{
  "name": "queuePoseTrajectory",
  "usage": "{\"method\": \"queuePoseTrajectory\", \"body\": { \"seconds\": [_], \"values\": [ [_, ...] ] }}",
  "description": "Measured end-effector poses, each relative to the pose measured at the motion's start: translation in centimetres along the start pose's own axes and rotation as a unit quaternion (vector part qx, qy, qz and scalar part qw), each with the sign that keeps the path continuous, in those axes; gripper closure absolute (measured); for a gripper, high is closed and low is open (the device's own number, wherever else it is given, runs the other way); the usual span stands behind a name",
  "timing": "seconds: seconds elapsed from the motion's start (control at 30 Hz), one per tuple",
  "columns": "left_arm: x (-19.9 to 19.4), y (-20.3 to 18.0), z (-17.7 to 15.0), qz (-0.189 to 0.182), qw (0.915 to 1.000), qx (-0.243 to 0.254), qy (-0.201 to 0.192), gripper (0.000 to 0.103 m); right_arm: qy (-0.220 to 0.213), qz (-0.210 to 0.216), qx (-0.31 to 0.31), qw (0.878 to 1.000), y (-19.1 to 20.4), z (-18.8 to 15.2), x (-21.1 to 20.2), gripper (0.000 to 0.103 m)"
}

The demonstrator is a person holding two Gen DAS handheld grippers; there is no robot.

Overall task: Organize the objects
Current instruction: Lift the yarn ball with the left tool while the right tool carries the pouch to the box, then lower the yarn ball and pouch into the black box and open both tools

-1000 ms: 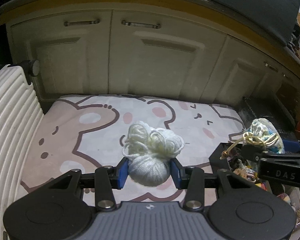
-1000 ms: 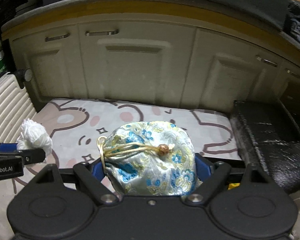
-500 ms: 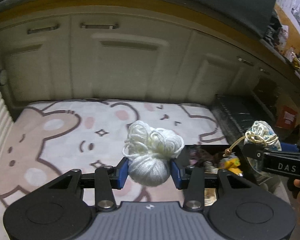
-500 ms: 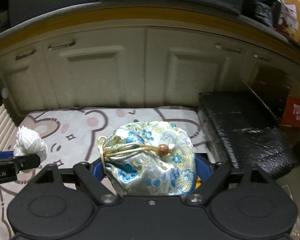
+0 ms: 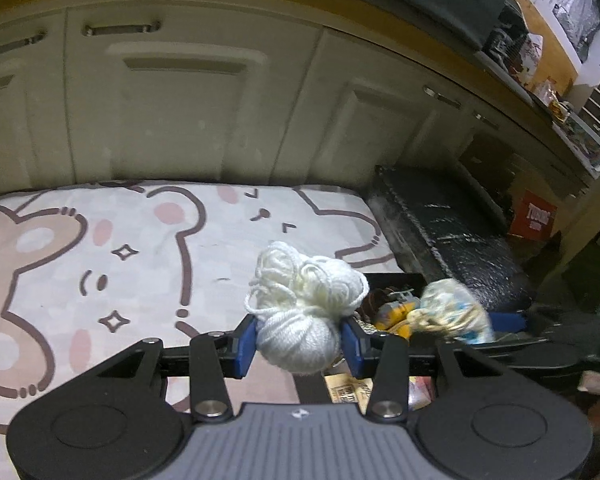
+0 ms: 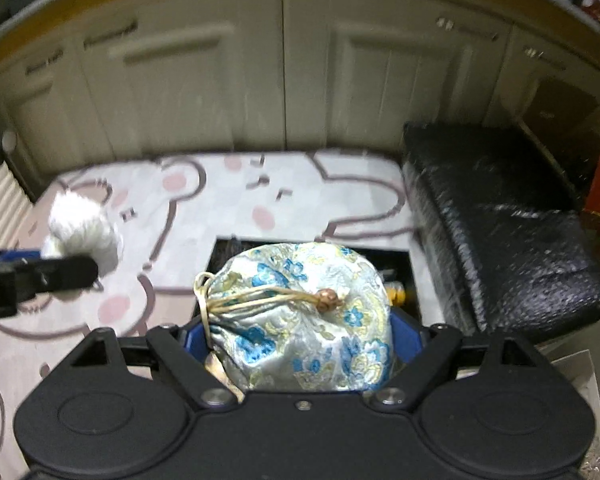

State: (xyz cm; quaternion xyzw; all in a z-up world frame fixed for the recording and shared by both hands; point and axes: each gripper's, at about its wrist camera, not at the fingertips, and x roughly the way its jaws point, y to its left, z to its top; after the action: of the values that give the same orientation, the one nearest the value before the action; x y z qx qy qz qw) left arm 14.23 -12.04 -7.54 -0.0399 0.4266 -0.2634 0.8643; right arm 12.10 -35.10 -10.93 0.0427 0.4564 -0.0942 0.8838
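The fingers of the left gripper (image 5: 298, 342) clamp a white yarn ball (image 5: 300, 312) above the bear-print mat (image 5: 100, 248), beside the black box (image 6: 224, 256). The right gripper (image 6: 300, 344) grips a floral drawstring pouch (image 6: 300, 316) over that box.

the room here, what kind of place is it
Probably a lived-in home, floor level: cream cabinet doors with metal handles, a cartoon bear mat, cluttered shelves to the right.
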Motion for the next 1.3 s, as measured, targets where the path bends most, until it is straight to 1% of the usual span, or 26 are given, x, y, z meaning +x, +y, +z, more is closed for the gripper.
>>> {"method": "queuePoseTrajectory", "body": {
  "seconds": [0.17,0.3,0.37,0.43,0.5,0.53,0.57,0.6,0.7,0.77,0.87,0.97,1.07,1.17,1.23,1.3],
  "values": [
    [1.0,-0.2,-0.1,-0.020,0.9996,-0.001,0.019,0.058,0.036,-0.017,0.003,0.999,-0.8,-0.6,3.4,0.016],
    [2.1,-0.5,-0.2,-0.039,0.9986,-0.003,0.037,0.058,0.066,0.002,0.014,0.998,-1.2,-1.5,5.6,0.015],
    [2.6,-0.7,-0.3,-0.041,0.9983,-0.001,0.042,0.058,0.077,0.002,0.004,0.997,-0.8,-1.9,6.3,0.015],
    [3.2,-0.9,-0.3,-0.045,0.9978,0.000,0.049,0.058,0.075,-0.016,-0.014,0.997,-0.6,-2.2,6.8,0.014],
    [3.7,-1.2,-0.5,-0.051,0.9971,0.000,0.056,0.058,0.070,-0.037,-0.019,0.997,-0.8,-2.3,7.0,0.011],
    [4.0,-1.4,-0.5,-0.053,0.9968,0.001,0.060,0.058,0.070,-0.047,-0.016,0.996,-1.0,-2.3,7.1,0.006],
    [4.2,-1.5,-0.6,-0.054,0.9964,0.001,0.065,0.058,0.070,-0.053,-0.009,0.996,-1.3,-2.3,7.0,0.005],
    [4.5,-1.7,-0.7,-0.055,0.9960,0.002,0.070,0.058,0.071,-0.046,0.000,0.996,-1.6,-2.3,6.8,0.005],
    [5.4,-2.0,-0.9,-0.063,0.9946,-0.003,0.083,0.058,0.081,0.000,0.044,0.996,-2.9,-2.4,6.3,0.004],
    [6.0,-2.2,-1.1,-0.068,0.9932,-0.009,0.094,0.058,0.082,0.004,0.061,0.995,-3.6,-2.4,5.7,0.004],
    [6.8,-2.5,-1.4,-0.075,0.9908,-0.017,0.111,0.058,0.077,-0.004,0.091,0.993,-4.8,-2.5,4.9,0.005],
    [7.6,-2.9,-1.8,-0.080,0.9879,-0.022,0.131,0.058,0.082,0.012,0.134,0.988,-6.0,-2.8,4.6,0.007],
    [8.5,-3.4,-2.3,-0.075,0.9858,-0.011,0.150,0.058,0.083,0.020,0.151,0.985,-6.4,-3.0,4.3,0.007],
    [9.2,-3.8,-2.8,-0.070,0.9840,0.005,0.164,0.054,0.081,0.021,0.154,0.985,-6.5,-3.0,4.1,0.007],
    [9.2,-4.0,-2.7,-0.076,0.9833,0.007,0.165,0.043,0.078,0.020,0.159,0.984,-6.5,-2.9,4.0,0.007],
    [9.2,-4.3,-2.6,-0.080,0.9832,0.011,0.164,0.038,0.078,0.027,0.168,0.982,-6.6,-2.8,3.9,0.007]
  ]
}}
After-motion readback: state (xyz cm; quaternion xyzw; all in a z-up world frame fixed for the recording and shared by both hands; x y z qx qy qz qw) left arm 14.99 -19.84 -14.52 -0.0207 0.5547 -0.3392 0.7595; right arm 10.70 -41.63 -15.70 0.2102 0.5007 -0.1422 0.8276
